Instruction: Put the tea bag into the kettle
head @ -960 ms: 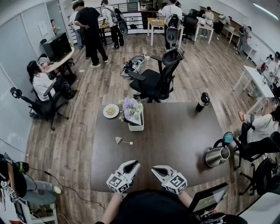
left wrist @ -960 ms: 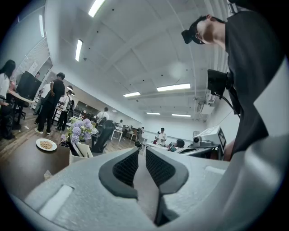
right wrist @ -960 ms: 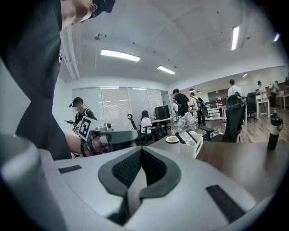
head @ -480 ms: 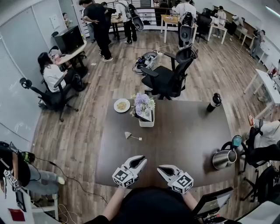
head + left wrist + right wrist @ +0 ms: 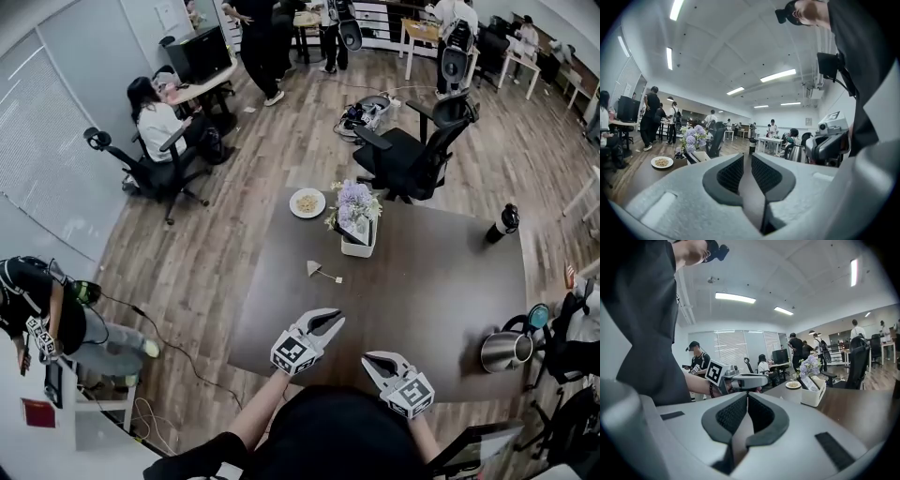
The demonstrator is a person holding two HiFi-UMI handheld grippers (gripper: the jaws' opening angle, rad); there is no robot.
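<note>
In the head view, the tea bag (image 5: 317, 271) lies on the dark table (image 5: 422, 291), out ahead of both grippers and just short of the white flower box (image 5: 357, 246). The steel kettle (image 5: 505, 351) stands near the table's right edge, well apart from the tea bag. The left gripper (image 5: 330, 320) and the right gripper (image 5: 372, 360) hover at the near edge, neither touching anything. No step of the task is done: the bag has yet to be picked up, carried across and dropped in.

The left gripper view shows its claw only narrowly parted, a thin slit between the ribbed pads and nothing in it. The kettle shows beyond, beside the other gripper, with a snack plate (image 5: 662, 162) at far left.

In the right gripper view, the pads meet at their tips with nothing held. The flower box and the left gripper stand ahead; the tea bag does not show here.
</note>
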